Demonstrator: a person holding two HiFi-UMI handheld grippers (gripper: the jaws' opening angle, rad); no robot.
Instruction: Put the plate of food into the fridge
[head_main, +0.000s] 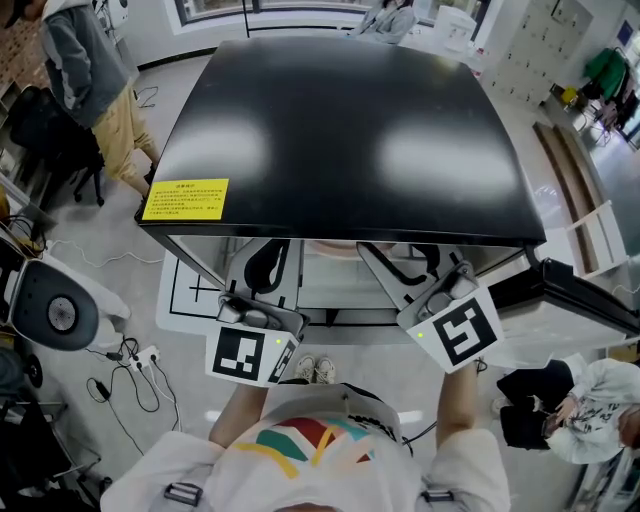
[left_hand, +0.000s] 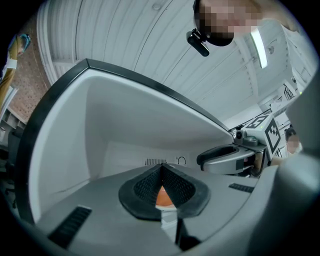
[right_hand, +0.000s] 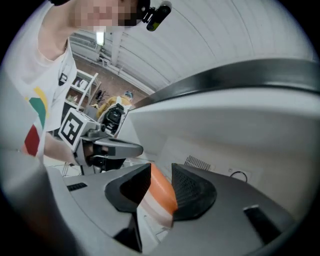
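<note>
A: Left gripper (left_hand: 162, 184) first: pads pressed together on the orange rim of the plate (left_hand: 164, 199), just inside the mouth of the fridge (head_main: 340, 140).

B: And the right gripper (right_hand: 160, 181)?

A: Jaws spread wide around the same orange rim, with a pale gap on one side, so no grip there.

B: Set down inside the fridge already?

A: Impossible to tell. Hidden under the black top of the fridge from above, and from the grippers only the white inner wall (left_hand: 120, 130) of the fridge behind it.

B: Then how to finish this well?

A: Probably best to hold the left side level and clamped until sure of support under the plate. Draw the right jaws straight back toward the front of the fridge, without catching the rim. Only afterwards loosen the left, then back out slowly, minding the top edge of the fridge.
</note>
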